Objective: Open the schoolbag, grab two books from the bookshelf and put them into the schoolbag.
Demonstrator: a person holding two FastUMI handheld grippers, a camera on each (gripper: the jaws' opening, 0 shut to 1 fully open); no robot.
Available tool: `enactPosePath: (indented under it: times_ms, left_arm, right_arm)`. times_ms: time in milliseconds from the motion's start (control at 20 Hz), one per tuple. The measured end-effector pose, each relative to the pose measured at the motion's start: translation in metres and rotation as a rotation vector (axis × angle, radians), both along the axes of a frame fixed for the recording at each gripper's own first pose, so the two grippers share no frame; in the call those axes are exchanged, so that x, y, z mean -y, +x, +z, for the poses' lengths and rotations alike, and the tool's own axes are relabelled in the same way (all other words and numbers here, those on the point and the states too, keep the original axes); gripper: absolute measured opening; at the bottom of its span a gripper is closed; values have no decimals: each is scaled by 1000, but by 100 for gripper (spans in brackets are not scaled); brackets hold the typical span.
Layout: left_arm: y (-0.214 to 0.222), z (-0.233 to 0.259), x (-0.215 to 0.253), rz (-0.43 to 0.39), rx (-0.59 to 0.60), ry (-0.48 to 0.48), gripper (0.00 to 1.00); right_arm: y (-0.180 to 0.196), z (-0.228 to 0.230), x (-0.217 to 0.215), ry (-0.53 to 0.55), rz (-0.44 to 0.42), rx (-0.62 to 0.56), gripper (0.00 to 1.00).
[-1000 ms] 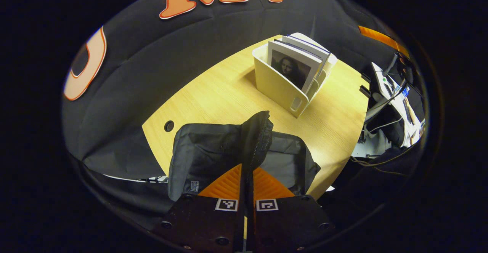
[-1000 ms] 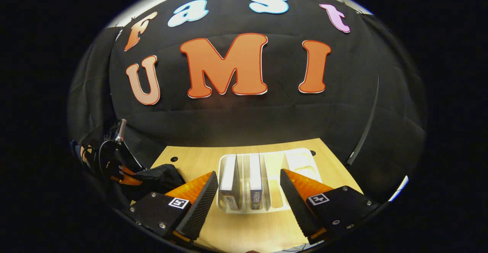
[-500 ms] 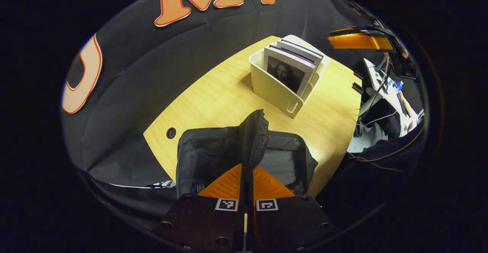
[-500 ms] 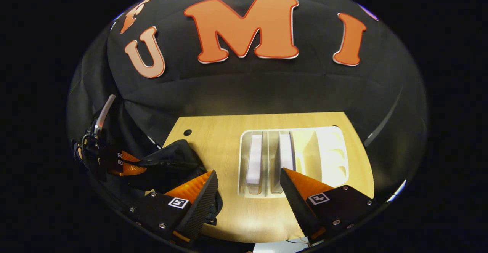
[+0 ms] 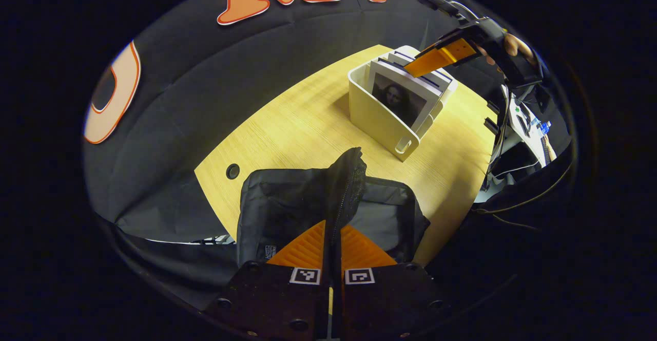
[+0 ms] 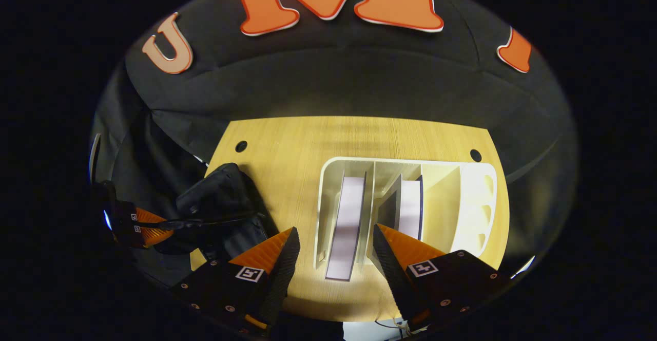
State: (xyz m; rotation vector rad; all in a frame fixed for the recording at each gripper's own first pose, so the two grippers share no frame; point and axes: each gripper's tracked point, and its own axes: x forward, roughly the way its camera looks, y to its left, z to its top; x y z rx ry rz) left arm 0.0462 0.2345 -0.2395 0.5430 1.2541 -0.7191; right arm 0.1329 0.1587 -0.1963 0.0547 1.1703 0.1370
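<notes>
The black schoolbag (image 5: 287, 207) lies at the table's near edge. My left gripper (image 5: 332, 225) is shut on its zipper edge (image 5: 350, 176), holding that flap raised. The white bookshelf (image 5: 377, 120) stands farther back with upright books (image 5: 398, 97) in it. My right gripper (image 5: 441, 53) hovers over its top there. From above, my right gripper (image 6: 334, 230) is open and straddles the left book (image 6: 349, 218), which stands in the shelf's first slot (image 6: 321, 202). A second book (image 6: 410, 202) is one slot to the right. The bag (image 6: 220, 197) and left gripper (image 6: 138, 225) show at the left.
The wooden table (image 5: 287, 125) has a cable hole (image 5: 232, 170) near the bag and two holes (image 6: 241, 146) (image 6: 476, 155) along its back. Black cloth walls close the back and left. A side desk with devices and cables (image 5: 523, 120) stands beyond the table's right edge.
My right gripper has moved forward and tipped down over the bookshelf, so its open fingers now flank the left book. My left gripper keeps hold of the bag's flap.
</notes>
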Motion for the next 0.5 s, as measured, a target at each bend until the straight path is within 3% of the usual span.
enactPosePath:
  times_ms: [200, 350, 500]
  left_arm:
    - [2, -3, 6, 8, -16, 12, 3]
    - [3, -7, 5, 31, -21, 19, 4]
    - [3, -7, 2, 40, -20, 29, 4]
  right_arm:
    - [4, -31, 11, -43, -31, -96, 79]
    - [0, -51, 6, -23, -91, -179, 51]
    - [0, -58, 9, -46, -104, -205, 39]
